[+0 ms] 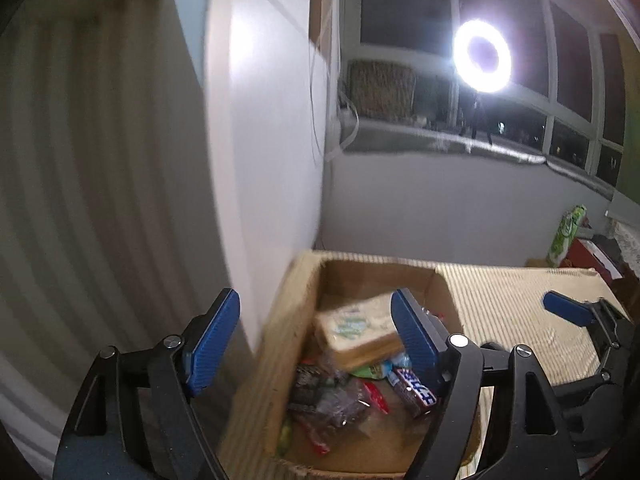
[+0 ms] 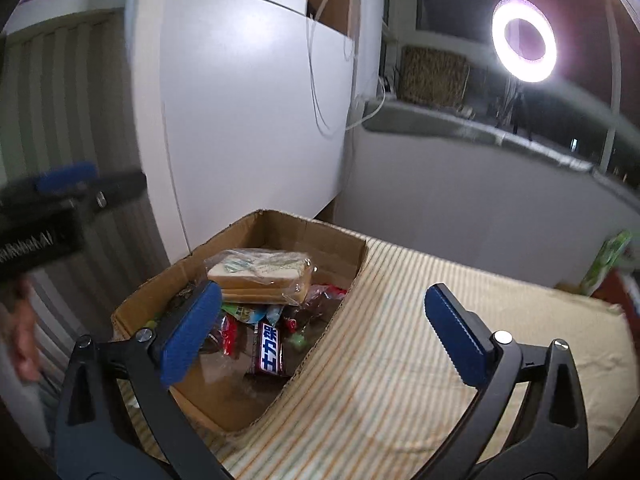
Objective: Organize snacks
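Right wrist view: cardboard box (image 2: 240, 320) is seen on the striped tablecloth (image 2: 400, 360), with snacks piled inside. Relative to the box: bread pack (image 2: 260, 276) is lying on top of the pile toward the far wall, long axis across the box; chocolate bar (image 2: 269, 346) is lying nearer the front, long axis pointing roughly toward the camera. Right gripper (image 2: 324, 336) is held with jaws spread wide, nothing between them; its left pad is over the box interior, its right pad over the cloth outside the box's right wall. Left gripper (image 1: 316, 340) is also spread with nothing held, straddling the box's left wall, its right pad overlapping the bread pack in view. Judged: either hand is close, and the bar lies just ahead of the right gripper's left pad. Small wrappers under the bread are blurred and partly hidden; contents cannot be identified. Box near corner is cut off by gripper bodies in both views.
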### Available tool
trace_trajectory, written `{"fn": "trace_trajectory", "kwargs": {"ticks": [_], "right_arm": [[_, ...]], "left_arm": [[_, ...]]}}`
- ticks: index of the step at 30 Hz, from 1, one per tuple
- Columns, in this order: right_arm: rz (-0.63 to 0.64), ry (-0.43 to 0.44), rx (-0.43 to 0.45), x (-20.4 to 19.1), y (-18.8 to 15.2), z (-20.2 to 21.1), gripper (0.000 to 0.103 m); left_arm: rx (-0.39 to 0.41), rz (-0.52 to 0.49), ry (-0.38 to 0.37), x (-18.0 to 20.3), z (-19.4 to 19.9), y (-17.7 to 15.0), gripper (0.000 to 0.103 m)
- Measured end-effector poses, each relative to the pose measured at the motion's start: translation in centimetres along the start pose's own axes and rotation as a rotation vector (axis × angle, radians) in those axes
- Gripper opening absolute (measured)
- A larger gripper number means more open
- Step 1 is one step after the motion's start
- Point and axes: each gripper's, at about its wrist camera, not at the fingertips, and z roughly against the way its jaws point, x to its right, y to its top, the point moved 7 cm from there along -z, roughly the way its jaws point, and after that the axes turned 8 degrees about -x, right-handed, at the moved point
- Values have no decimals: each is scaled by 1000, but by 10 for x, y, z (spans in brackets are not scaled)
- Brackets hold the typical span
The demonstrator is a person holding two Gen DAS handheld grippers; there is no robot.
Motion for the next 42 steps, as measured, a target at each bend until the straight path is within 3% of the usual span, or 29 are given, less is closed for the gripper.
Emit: {"fn": "trace_trajectory", "kwargs": {"ticks": [6, 15, 17, 19, 23, 31, 36, 42], "right_arm": [[5, -59, 30, -10, 2, 27, 103], [-39, -71, 50, -2, -15, 52, 103], [-51, -75, 51, 7, -23, 59, 103], [-72, -84, 55, 21, -32, 68, 103], [-141, -122, 49, 64, -58, 85, 103], [-272, -335, 79, 168, -104, 163, 103], [-277, -366, 129, 176, -98, 197, 103], [-245, -355, 143, 160, -87, 198, 103]], "left_arm": [[105, -1, 21, -14, 52, 8, 83], [135, 2, 21, -11, 80, 10, 84], [118, 6, 21, -5, 81, 6, 96], [113, -2, 3, 8, 83, 1, 102], [100, -29, -13, 44, 86, -11, 102], [64, -132, -116, 155, 88, -38, 102], [85, -190, -169, 190, 105, -42, 102], [99, -196, -173, 185, 114, -41, 102]]}}
